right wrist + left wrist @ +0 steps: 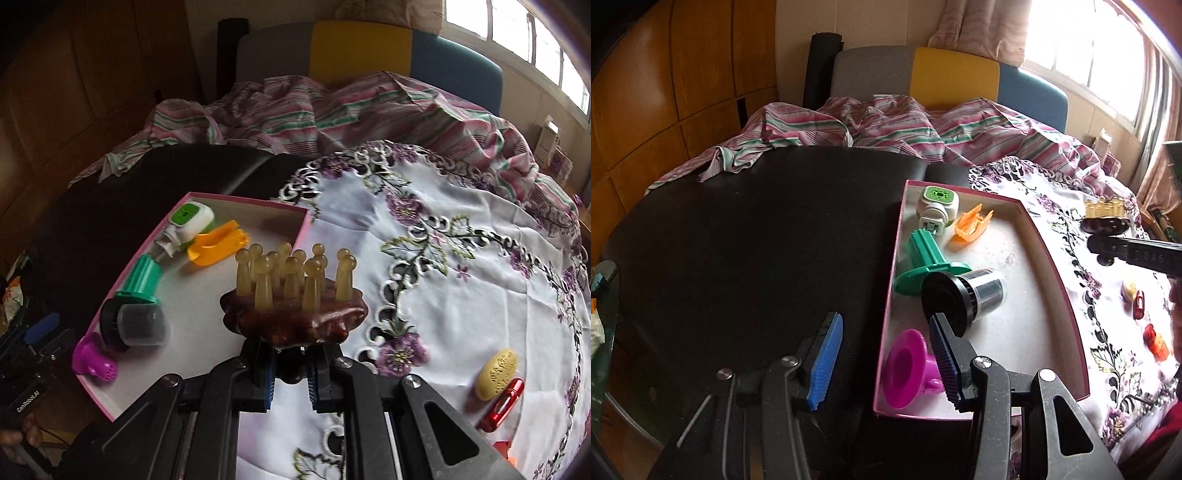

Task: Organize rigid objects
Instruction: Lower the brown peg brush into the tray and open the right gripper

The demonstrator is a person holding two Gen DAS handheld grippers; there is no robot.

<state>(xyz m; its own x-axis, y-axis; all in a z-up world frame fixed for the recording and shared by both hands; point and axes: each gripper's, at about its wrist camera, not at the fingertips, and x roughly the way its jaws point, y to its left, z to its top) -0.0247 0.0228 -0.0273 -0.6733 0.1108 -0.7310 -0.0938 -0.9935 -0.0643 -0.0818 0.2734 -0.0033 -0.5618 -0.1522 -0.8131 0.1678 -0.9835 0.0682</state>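
Embroidered tablecloth (461,295) beneath brown pegged massager (295,314), clamped in right tongs (291,384).

The left gripper (886,354) points steeply downward with its jaws parted and nothing between them, while the right gripper (290,384), angled downward, is clamped tight.

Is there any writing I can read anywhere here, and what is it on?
"GenRobot.AI": white letters on the black body of the left gripper, seen at the left edge of the right camera's view.
Raised letters on the side of the right gripper, in the left camera's view: too faint to read surely.
Embossed marks on the yellow oval piece on the tablecloth: too blurred to read.
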